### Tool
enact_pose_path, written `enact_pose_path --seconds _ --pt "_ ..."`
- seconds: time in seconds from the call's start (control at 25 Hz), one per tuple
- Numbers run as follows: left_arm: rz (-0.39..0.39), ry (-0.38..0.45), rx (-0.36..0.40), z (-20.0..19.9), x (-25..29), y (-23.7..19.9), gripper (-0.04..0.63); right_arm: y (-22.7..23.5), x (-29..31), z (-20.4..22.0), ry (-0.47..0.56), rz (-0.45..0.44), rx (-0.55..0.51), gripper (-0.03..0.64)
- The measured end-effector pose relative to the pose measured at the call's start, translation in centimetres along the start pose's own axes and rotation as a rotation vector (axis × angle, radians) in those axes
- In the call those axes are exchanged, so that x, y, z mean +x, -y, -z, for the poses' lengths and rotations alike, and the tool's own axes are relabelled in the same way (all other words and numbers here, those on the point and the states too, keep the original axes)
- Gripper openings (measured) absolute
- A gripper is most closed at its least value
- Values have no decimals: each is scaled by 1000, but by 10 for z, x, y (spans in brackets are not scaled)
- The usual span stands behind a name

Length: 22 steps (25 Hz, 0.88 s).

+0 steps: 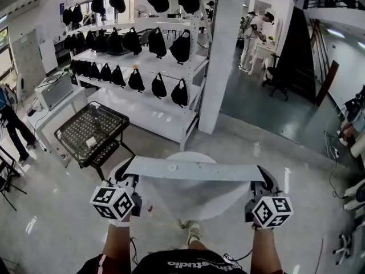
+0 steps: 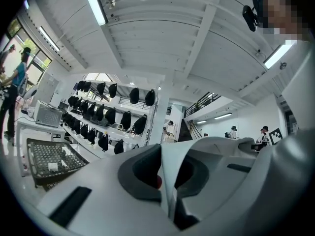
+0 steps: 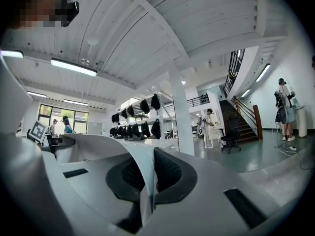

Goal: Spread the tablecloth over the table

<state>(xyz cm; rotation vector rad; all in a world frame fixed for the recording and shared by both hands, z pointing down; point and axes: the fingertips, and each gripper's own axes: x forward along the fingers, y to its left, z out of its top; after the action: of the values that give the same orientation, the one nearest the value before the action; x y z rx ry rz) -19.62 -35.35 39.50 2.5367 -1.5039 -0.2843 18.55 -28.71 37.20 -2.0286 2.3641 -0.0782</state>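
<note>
**Stuff I couldn't really make out**

In the head view, the tablecloth [image 1: 194, 170] pulled tight between the left gripper [image 1: 126, 176] and right gripper [image 1: 263, 178] covered a band of the round table [image 1: 191, 154] just past the jaws. The marker cubes [image 1: 112, 202] blocked whatever sat right behind them. Both forearms [image 1: 117, 247] got chopped off by the bottom edge. In both gripper views the pinched cloth hid the pad faces. The people [image 1: 251, 36] way out beyond the jaws were too small to read.

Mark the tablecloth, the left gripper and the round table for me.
tablecloth [image 1: 194, 169], head view, middle of its taut upper edge.
left gripper [image 2: 166, 173], left gripper view, between its fingertips, shut on the tablecloth.
round table [image 1: 191, 154], head view, far rim showing past the tablecloth.
</note>
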Motion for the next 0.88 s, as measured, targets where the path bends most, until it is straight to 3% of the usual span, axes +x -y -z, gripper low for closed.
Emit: enact_pose_path --seconds 0.88 --pt "-43 -7 28 -16 194 -40 20 86 194 -12 -31 -54 1 26"
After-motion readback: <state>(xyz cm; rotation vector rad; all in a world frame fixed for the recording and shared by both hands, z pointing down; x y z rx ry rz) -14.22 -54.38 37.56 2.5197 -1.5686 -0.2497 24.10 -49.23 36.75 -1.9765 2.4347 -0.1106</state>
